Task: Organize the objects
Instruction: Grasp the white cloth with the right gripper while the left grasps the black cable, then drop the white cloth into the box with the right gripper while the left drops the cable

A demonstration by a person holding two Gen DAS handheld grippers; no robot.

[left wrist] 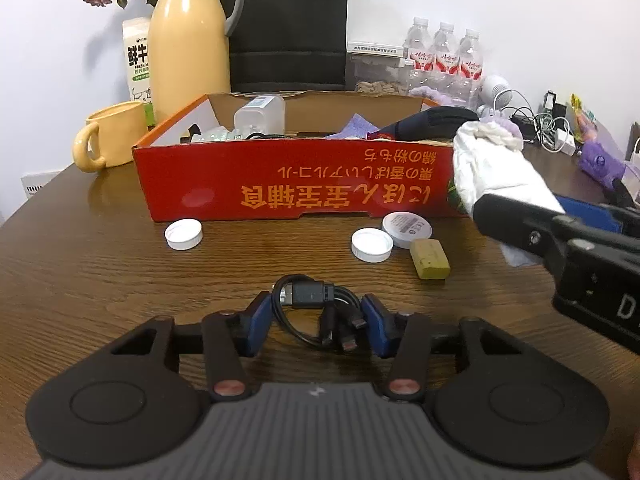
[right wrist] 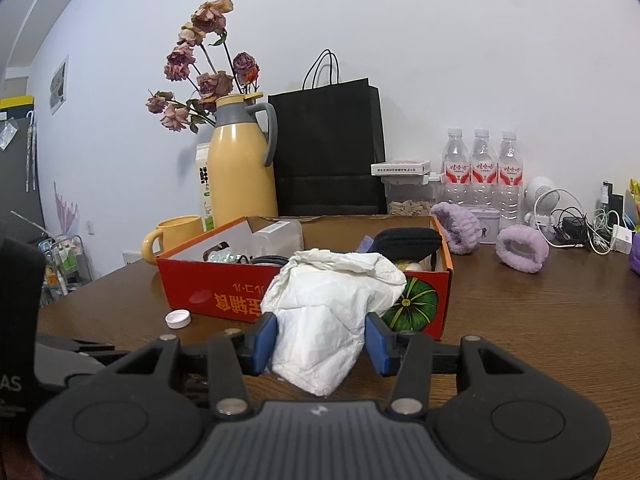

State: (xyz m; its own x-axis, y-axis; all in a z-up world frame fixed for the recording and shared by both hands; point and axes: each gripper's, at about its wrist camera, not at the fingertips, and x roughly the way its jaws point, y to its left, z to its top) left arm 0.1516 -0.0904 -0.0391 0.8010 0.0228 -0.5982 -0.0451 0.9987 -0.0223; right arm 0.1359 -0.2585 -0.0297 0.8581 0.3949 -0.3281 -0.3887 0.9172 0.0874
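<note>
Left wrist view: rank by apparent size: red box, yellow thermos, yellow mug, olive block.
1. red box, widest thing on the table
2. yellow thermos
3. yellow mug
4. olive block, smallest, though it lies nearer the camera than the other three

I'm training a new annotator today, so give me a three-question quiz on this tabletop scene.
1. True or false: the right gripper holds a crumpled white tissue.
2. What lies between the left gripper's fingers? A) a bottle cap B) a coiled black USB cable C) an eraser
3. How many white bottle caps lie on the table in front of the red box in the left wrist view?

Key: 1 true; 2 B; 3 two, one left, one right.
</note>
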